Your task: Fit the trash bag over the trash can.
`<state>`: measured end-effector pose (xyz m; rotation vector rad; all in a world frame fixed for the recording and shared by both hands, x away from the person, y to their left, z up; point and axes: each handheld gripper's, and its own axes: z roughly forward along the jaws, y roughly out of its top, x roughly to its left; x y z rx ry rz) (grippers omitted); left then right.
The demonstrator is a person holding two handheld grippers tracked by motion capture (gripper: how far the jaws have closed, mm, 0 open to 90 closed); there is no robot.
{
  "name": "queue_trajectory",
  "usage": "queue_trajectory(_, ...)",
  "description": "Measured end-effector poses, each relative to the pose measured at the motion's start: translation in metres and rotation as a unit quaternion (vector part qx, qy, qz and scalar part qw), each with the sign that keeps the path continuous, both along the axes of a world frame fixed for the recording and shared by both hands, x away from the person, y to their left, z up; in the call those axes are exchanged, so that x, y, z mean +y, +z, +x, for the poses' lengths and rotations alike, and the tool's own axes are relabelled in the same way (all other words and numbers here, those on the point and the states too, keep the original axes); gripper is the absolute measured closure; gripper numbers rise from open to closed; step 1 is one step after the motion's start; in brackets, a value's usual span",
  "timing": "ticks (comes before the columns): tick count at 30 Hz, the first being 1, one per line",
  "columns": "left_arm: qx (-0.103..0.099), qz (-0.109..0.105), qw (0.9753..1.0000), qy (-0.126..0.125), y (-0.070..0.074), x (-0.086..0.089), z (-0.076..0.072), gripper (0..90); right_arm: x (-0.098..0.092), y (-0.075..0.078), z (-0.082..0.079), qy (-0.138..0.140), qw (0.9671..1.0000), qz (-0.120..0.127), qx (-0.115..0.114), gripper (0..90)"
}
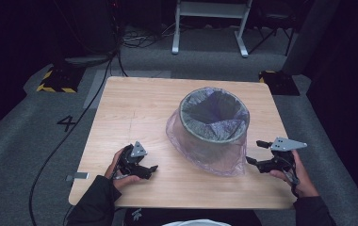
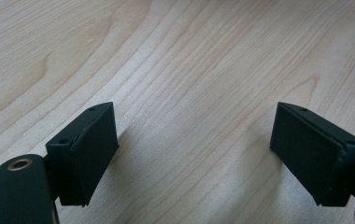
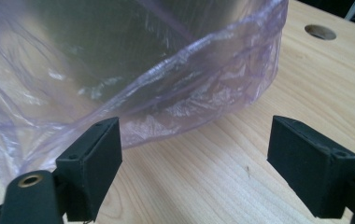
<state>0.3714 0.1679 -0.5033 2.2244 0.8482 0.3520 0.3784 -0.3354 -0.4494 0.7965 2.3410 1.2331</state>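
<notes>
High view: right tongs (image 1: 254, 152) wide, beside bagged bin (image 1: 214, 123); left tongs (image 1: 150, 170) wide.

— What colour is the bag (image 1: 208, 155)?
— Pale, see-through purple, with the grey bin (image 1: 213, 118) showing dark through it.
— And the table (image 1: 134, 110)?
— Light wood with fine brown grain lines.
— The grippers?
— The left gripper (image 1: 152, 170) and the right gripper (image 1: 255, 152) are both black, each with a grey plate on top.
— The sleeves (image 1: 92, 202)?
— Black.
— The floor (image 1: 21, 141)?
— Grey carpet, with a black "4" (image 1: 67, 123) marked on it, and a block (image 1: 58, 81) striped yellow and black.
</notes>
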Motion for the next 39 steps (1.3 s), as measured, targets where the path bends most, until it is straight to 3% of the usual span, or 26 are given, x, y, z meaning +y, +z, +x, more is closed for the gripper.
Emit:
queue_trajectory(18, 0.003, -0.002, 0.9999, 0.011, -0.001, -0.002, 0.001, 11.4, 0.015, 0.017, -0.005, -0.011, 0.9993, 0.014, -0.032, 17.0)
queue_trajectory(30, 0.003, -0.002, 0.9999, 0.011, -0.001, -0.002, 0.001, 11.3, 0.027, 0.034, -0.007, 0.012, 0.9978, 0.044, -0.049, 17.6)
queue_trajectory(39, 0.003, -0.001, 0.9999, 0.01, -0.001, -0.002, 0.001, 11.3, 0.033, 0.041, -0.006, 0.022, 0.9968, 0.048, -0.06, 18.3)
